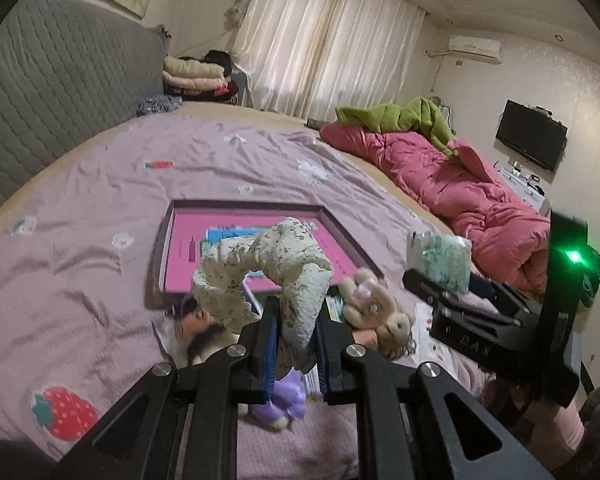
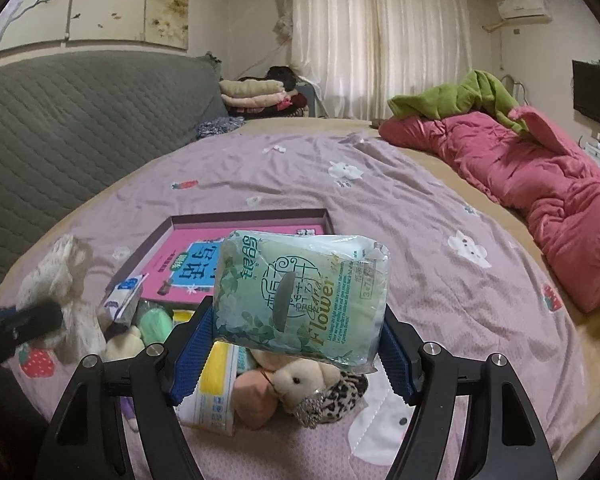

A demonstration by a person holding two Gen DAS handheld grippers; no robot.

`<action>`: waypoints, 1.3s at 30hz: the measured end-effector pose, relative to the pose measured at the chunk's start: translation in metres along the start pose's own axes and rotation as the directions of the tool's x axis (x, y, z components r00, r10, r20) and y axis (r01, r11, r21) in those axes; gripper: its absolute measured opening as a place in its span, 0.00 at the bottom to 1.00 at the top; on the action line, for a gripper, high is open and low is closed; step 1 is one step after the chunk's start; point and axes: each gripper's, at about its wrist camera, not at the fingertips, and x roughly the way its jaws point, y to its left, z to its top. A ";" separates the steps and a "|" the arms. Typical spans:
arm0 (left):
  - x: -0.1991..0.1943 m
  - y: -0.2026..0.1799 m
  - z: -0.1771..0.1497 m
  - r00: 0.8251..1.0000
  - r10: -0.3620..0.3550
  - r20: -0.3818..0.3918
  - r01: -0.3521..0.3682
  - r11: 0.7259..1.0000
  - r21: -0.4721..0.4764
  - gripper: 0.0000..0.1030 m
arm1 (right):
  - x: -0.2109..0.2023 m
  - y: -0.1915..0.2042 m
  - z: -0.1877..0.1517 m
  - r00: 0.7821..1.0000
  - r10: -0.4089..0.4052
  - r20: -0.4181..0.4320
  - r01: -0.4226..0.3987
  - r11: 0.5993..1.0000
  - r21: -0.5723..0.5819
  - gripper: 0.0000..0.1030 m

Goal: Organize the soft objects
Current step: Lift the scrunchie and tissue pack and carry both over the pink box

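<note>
Lilac bedsheet (image 2: 400,216) under pink tray (image 2: 204,240), left tool (image 1: 296,332) clamping floral cloth (image 1: 284,264), right tool (image 2: 296,344) clamping tissue pack (image 2: 304,288).

Purple plush (image 1: 286,400) half hidden behind fingers (image 1: 269,344), doll face (image 1: 198,328) blurred, television (image 2: 598,94) cut off

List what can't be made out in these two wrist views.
- Left wrist view: the pile under the floral cloth; the left hand-held gripper and cloth cover it.
- Left wrist view: doll face, motion-blurred.
- Right wrist view: pink tray print, partly hidden by the tissue pack in the right hand-held gripper.
- Right wrist view: white cloth at left, blurred.
- Both views: the holder's hands, out of frame.
</note>
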 end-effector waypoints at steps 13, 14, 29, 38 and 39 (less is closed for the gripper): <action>0.025 0.029 0.032 0.992 0.097 0.083 -0.098 0.995 0.006 0.16 | 0.018 0.009 0.017 0.999 0.008 0.044 -0.005 0.997 -0.079 0.74; 0.026 0.034 0.035 0.990 0.107 0.091 -0.108 0.994 -0.002 0.16 | 0.020 0.007 0.019 0.999 0.004 0.045 -0.001 0.997 -0.076 0.74; 0.087 0.080 0.064 0.991 0.128 0.029 -0.126 0.990 -0.063 0.16 | 0.065 -0.015 0.041 1.000 -0.022 0.003 0.022 0.998 -0.064 0.74; 0.118 0.083 0.060 0.989 0.133 -0.068 -0.137 0.989 -0.058 0.16 | 0.096 -0.014 0.048 0.999 0.007 -0.052 -0.011 0.997 -0.080 0.74; 0.121 0.083 0.060 0.988 0.132 -0.077 -0.137 0.989 -0.058 0.16 | 0.098 -0.014 0.049 0.999 0.007 -0.053 -0.011 0.997 -0.083 0.74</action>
